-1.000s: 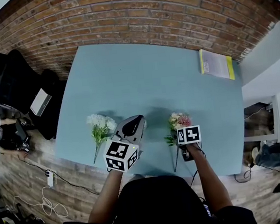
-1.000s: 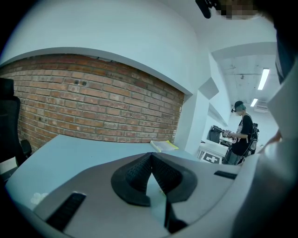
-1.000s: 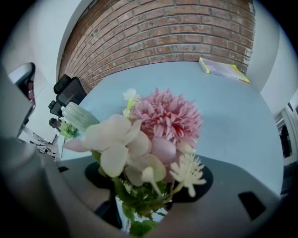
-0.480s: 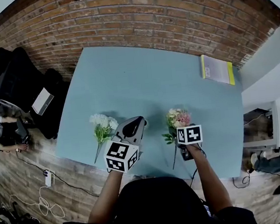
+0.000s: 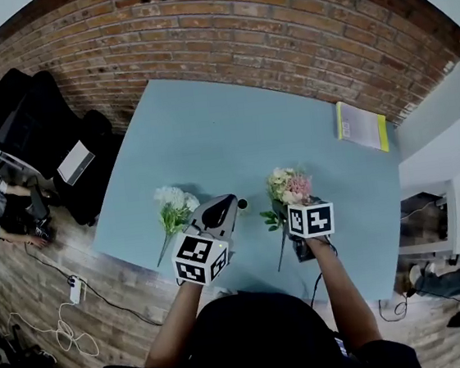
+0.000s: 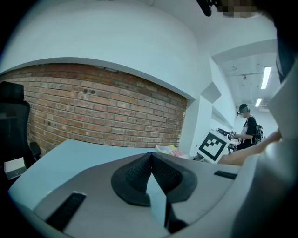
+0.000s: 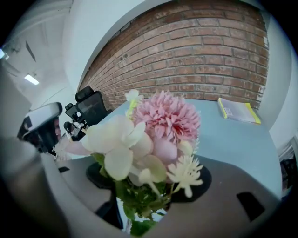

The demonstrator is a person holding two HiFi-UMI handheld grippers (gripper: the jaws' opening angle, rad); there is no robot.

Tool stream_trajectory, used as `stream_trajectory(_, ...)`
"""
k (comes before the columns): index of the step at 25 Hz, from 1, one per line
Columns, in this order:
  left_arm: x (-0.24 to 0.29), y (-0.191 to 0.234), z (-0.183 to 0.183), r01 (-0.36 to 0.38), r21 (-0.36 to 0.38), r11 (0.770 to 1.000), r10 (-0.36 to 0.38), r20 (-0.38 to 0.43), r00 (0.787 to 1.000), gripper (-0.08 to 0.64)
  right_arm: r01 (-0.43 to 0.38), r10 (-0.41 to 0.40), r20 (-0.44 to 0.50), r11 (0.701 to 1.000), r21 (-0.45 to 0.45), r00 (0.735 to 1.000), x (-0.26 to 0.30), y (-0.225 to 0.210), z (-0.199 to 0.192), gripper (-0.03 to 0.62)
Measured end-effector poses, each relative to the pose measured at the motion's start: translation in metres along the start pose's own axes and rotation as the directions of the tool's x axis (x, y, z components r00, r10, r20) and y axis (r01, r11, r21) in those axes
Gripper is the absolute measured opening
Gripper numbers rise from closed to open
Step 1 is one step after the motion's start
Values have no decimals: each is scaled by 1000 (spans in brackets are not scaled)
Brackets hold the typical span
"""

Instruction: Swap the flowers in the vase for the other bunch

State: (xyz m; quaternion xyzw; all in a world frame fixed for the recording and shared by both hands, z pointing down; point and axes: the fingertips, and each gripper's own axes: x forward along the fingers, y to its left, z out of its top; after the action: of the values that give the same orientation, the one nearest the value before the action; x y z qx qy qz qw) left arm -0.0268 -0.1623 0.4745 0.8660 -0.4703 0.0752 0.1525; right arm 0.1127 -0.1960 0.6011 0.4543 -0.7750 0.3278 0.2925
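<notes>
Pink bouquet (image 7: 165, 118) clamped in right claw (image 7: 145, 204) tilted down, left claw (image 6: 150, 158) closed

Over the light-blue rectangular table (image 5: 208, 132) are two flower bunches: one white-and-green bunch (image 5: 173, 206), one pink-and-cream bunch (image 5: 288, 187). One yellow-edged booklet (image 5: 361, 126) lies at the table's far right corner.

The left gripper (image 6: 150, 160) fills the lower frame, its grey jaws pressed together, black ribbed pads (image 6: 132, 174) meeting with nothing between them. Beyond the gripper stretches a pale blue table (image 6: 79, 155), ending at a brick wall (image 6: 102, 111). Left of the gripper stands a black chair (image 6: 11, 123). Just beyond its tip, to the right, lie pale flowers (image 6: 170, 149), and beside them a marker cube (image 6: 213, 145). Far right of the gripper, a person (image 6: 247, 130) stands under ceiling lights (image 6: 266, 76).
</notes>
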Motion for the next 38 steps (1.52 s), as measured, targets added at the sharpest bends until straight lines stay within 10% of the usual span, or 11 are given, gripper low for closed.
stream_trajectory(38, -45, 22, -2, -102, -27, 994, 103, 36, 994, 8, -57, 165, 409, 963, -263, 897, -61, 119, 175, 295)
